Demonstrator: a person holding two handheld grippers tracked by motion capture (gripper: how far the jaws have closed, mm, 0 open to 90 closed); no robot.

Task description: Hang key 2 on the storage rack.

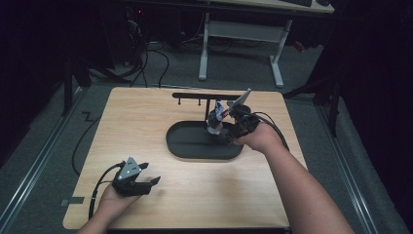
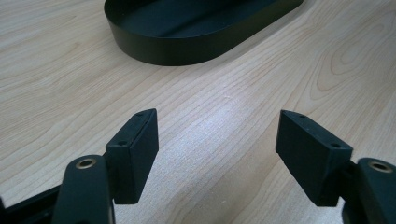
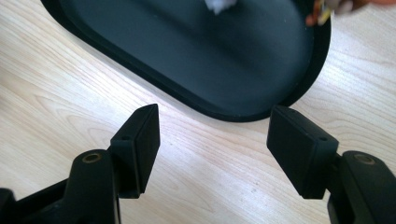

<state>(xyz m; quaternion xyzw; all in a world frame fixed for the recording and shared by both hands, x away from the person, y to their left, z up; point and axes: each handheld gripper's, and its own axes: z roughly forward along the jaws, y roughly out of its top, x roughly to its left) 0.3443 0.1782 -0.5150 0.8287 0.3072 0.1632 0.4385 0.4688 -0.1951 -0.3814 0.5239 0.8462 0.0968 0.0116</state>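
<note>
Right gripper (image 1: 228, 132): in its own view the jaws stand apart with nothing between them, and below them lie bare wood and the near rim of the black oval tray (image 3: 261, 109). They are released. In the high view this gripper sits at the right end of the tray (image 1: 195, 152), just beside a small white-and-blue item (image 1: 216, 114) that appears to hang from the black rack (image 1: 207, 96) standing in the tray. Whether the item is on a hook or only leaning against the upright post cannot be told at this size. In the right gripper view a blurred white scrap (image 3: 219, 4) and some coloured bits (image 3: 322, 11) show at the top edge, above the tray floor; what they are cannot be told.

Left gripper (image 1: 146, 181): jaws likewise wide and empty, the pads over bare table (image 2: 224, 121), with the tray's rounded end (image 2: 187, 49) well ahead. It rests near the front left of the table (image 1: 146, 122), well apart from the rack.

Assessment: one item appears placed at the rack and let go, so the hanging step looks done or nearly so. The two small pegs (image 1: 190, 102) on the rack's left portion carry nothing. No further loose items are evident on the table, so what remains is uncertain. The remaining work is probably only clearing the right hand away from the rack.
</note>
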